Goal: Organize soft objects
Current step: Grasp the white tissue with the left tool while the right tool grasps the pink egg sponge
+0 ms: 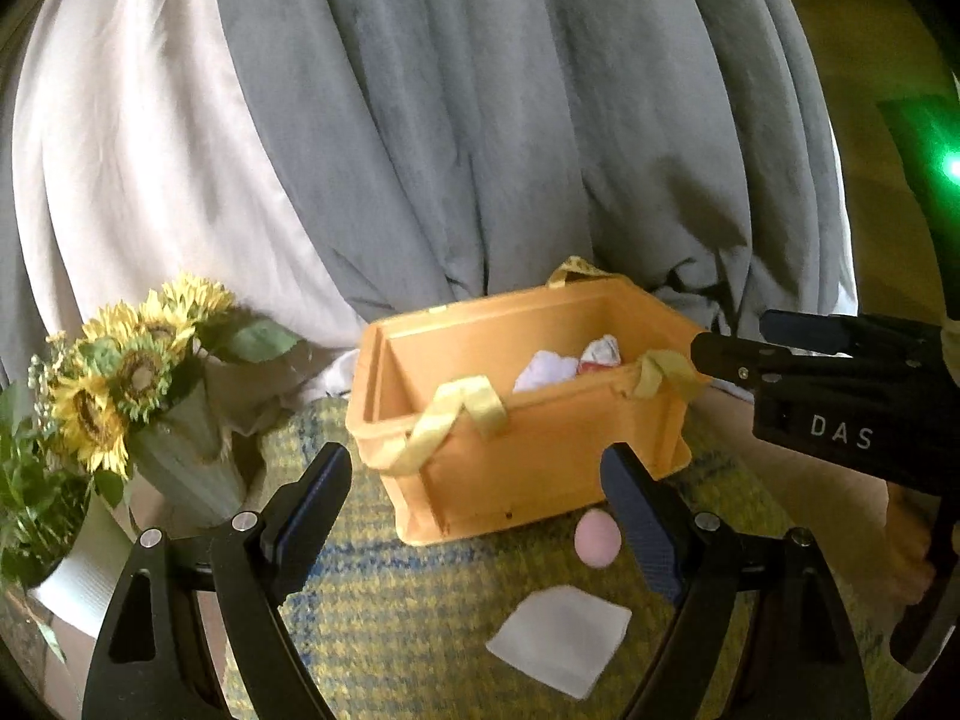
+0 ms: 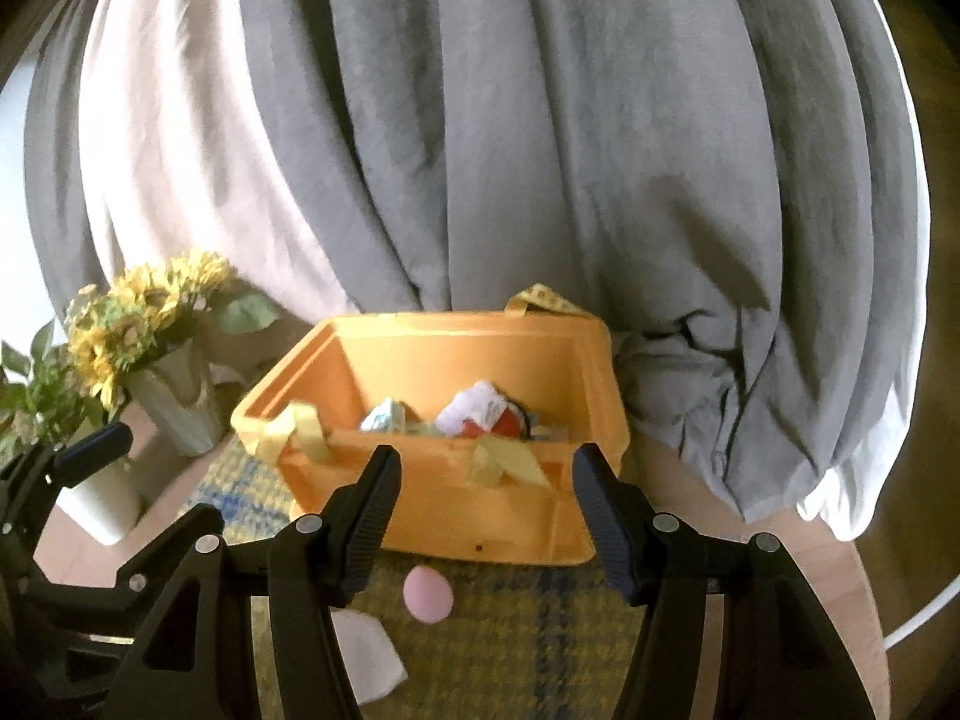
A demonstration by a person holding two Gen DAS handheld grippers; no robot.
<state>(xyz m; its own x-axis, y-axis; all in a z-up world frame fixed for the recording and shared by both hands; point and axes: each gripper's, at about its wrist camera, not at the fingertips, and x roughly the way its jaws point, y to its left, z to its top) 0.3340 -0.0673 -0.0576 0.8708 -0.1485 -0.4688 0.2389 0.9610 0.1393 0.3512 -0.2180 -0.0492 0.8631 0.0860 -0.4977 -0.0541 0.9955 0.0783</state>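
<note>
An orange plastic bin (image 1: 528,456) (image 2: 480,510) with pale yellow straps stands on a yellow-blue checked mat (image 1: 384,612) (image 2: 528,630). Inside lie white and red soft items (image 1: 564,363) (image 2: 480,411). A pink soft egg-shaped ball (image 1: 597,538) (image 2: 427,594) and a folded white cloth (image 1: 561,636) (image 2: 366,660) lie on the mat in front of the bin. My left gripper (image 1: 480,480) is open and empty above the mat, before the bin. My right gripper (image 2: 486,480) is open and empty, near the bin's front wall; it also shows in the left wrist view (image 1: 732,342), at the bin's right rim.
Grey and white curtains (image 1: 480,120) (image 2: 510,150) hang behind the bin. A vase of sunflowers (image 1: 138,378) (image 2: 150,324) and a white pot with a green plant (image 1: 78,570) (image 2: 102,504) stand left. The left gripper's body (image 2: 54,480) shows at left in the right wrist view.
</note>
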